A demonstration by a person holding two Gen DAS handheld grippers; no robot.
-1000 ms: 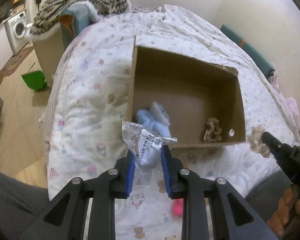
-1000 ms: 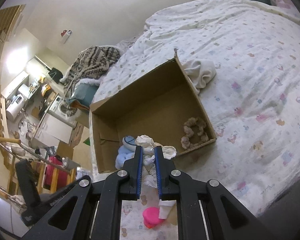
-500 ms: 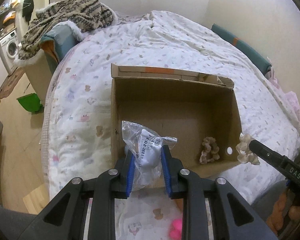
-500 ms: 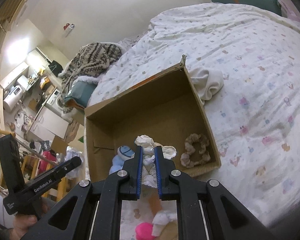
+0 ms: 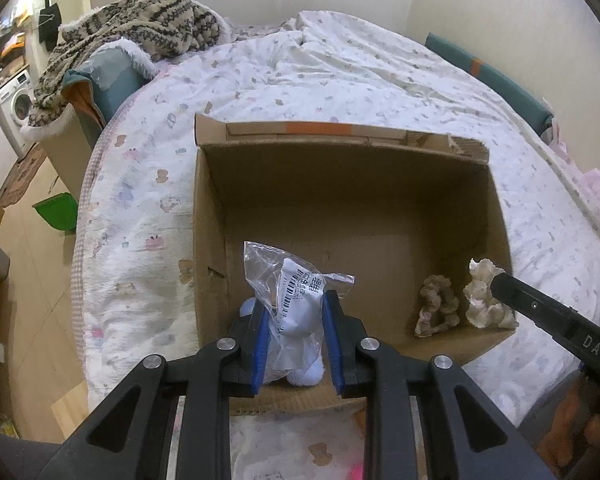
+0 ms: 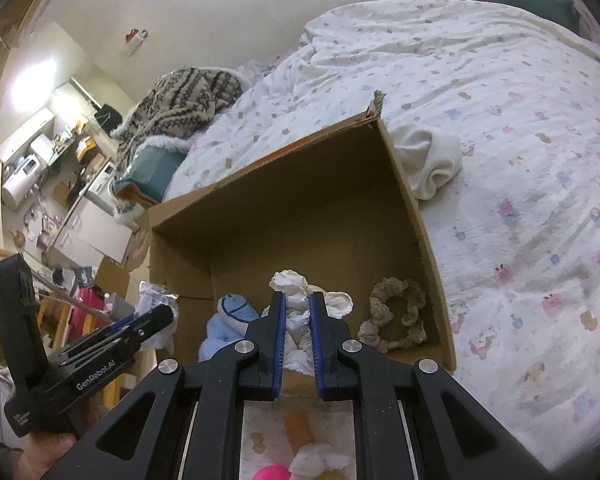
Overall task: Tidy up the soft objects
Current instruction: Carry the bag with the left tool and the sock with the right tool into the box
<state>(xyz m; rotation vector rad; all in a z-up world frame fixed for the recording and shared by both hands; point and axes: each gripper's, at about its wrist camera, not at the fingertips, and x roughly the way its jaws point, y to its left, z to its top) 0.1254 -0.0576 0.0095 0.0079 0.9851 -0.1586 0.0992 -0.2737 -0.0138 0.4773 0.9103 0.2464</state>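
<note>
An open cardboard box [image 5: 340, 184] lies on the patterned bed. My left gripper [image 5: 294, 304] is shut on a clear plastic bag [image 5: 296, 300] with a white soft item and a barcode label, above the box's near left corner. A blue plush [image 6: 232, 312] lies in the box beneath it. My right gripper [image 6: 296, 300] is shut on a white scrunchie [image 6: 290, 280] over the near edge of the box [image 6: 300, 184]. A brown scrunchie [image 6: 394, 320] rests in the near right corner. The left wrist view shows the white scrunchie [image 5: 484, 300] beside the brown scrunchie [image 5: 438, 312].
A white cloth [image 6: 428, 160] lies bunched against the box's right wall. A pink object [image 6: 272, 472] and an orange piece [image 6: 298, 428] sit on the bed below my grippers. A knitted blanket [image 5: 140, 28] drapes a teal bin at left. A green dustpan [image 5: 58, 212] lies on the floor.
Both grippers have moved forward over the box's near edge with their loads still held. The box now fills more of both views.
</note>
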